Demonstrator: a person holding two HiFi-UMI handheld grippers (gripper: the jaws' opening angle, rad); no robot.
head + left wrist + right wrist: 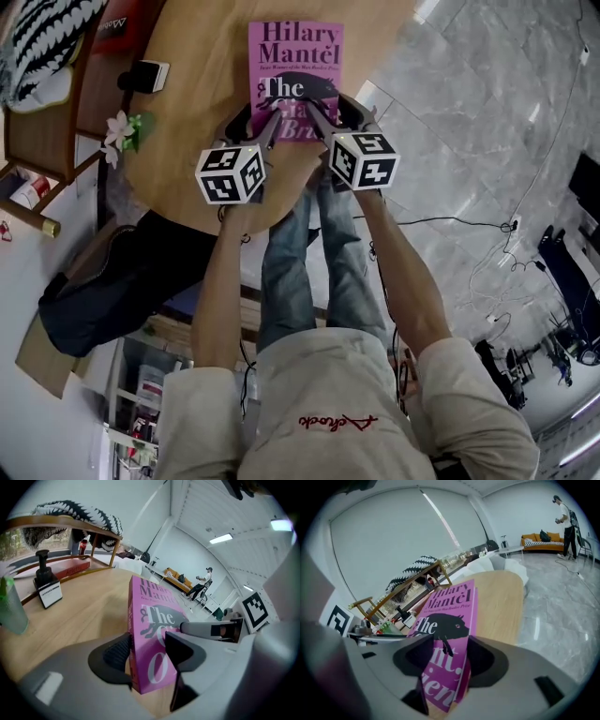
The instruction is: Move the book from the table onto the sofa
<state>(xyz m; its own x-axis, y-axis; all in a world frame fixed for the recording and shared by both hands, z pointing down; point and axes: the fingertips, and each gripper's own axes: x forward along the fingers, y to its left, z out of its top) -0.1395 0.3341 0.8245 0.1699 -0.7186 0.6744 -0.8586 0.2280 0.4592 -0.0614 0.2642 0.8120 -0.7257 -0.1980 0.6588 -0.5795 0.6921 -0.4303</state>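
A pink paperback book lies on the round wooden table with its title facing up. Both grippers hold its near edge. My left gripper is shut on the book's near left corner, and in the left gripper view the book stands clamped between the dark pads of the left gripper. My right gripper is shut on the near right part. In the right gripper view the book runs away from the right gripper over the tabletop. Whether the near edge is off the table I cannot tell.
A small black-and-white card stand and a sprig of flowers sit on the table's left side. A wooden frame with a black-and-white patterned cushion stands beyond. An orange sofa and a standing person are far across the grey floor.
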